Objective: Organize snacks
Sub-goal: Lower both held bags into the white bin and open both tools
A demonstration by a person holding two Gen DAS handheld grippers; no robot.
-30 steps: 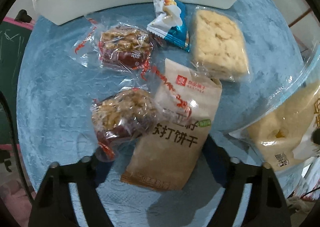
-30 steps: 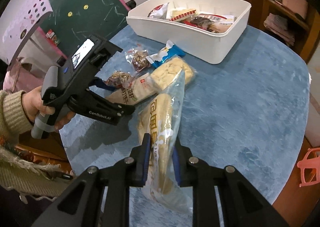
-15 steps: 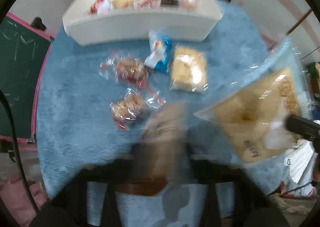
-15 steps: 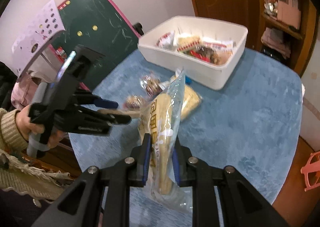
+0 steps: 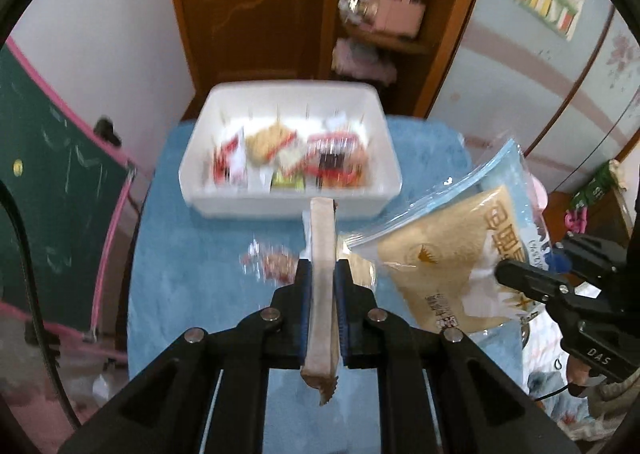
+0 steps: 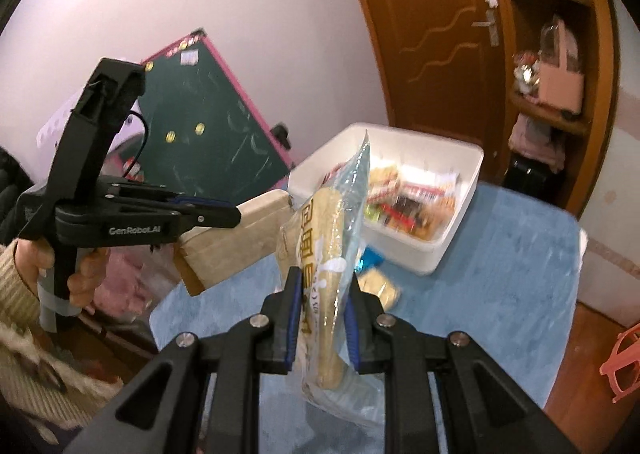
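My left gripper pinches a brown biscuit packet edge-on; my right gripper clamps a clear bread bag. Both hang above the blue table. Ahead sits the white bin, part full. I judge this the carry step; next, reach over its rim and release.

dim warm indoor light; white bin contents motion-blurred; fisheye bends edges, dark corner vignette.

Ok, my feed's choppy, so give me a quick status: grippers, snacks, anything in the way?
Left gripper shut on brown cracker packet. Right gripper shut on bagged bread. White bin ahead, part filled. Loose snacks on blue table.
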